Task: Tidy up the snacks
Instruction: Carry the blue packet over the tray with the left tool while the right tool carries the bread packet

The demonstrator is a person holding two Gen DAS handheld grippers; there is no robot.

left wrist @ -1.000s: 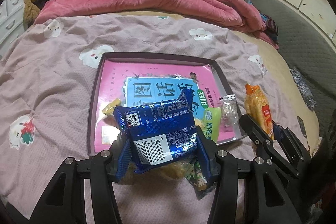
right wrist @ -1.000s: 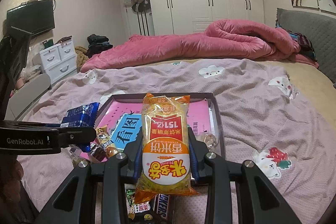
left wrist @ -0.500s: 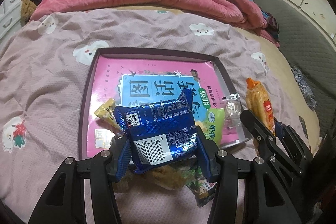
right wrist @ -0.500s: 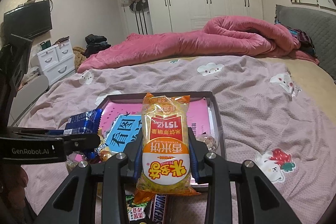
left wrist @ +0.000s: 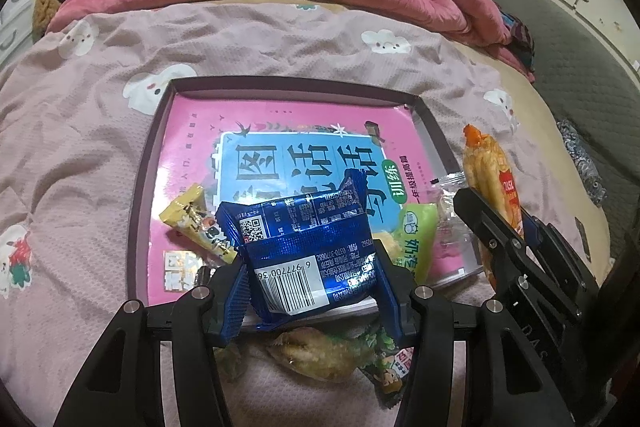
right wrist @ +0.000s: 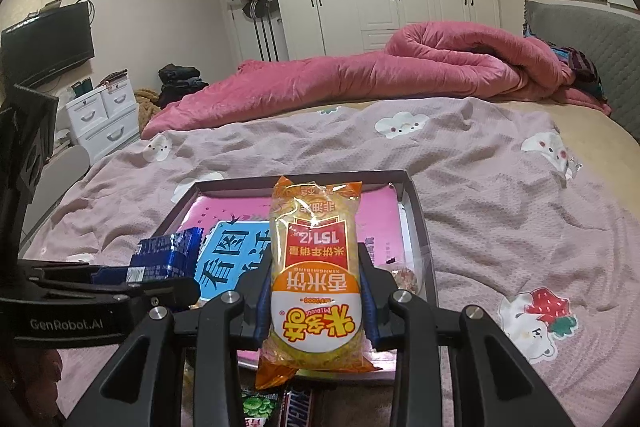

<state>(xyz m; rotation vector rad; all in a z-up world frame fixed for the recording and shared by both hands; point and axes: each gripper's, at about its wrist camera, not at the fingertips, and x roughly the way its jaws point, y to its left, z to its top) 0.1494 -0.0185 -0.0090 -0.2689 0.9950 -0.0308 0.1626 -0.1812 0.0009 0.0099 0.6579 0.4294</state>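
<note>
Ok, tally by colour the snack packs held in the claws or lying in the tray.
Blue: 1, blue packet in the left claw
Orange: 1, rice cracker pack in the right claw
Yellow: 1, yellow packet in the tray
Green: 1, green packet in the tray
Clear: 1, clear wrapper in the tray
Total: 5

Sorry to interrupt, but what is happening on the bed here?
A person is sorting snacks with two handheld grippers. The left gripper grips a blue packet, and the right gripper grips a yellow rice cracker pack, both above a shallow tray that already has a few snacks. More packets lie on the blanket.
</note>
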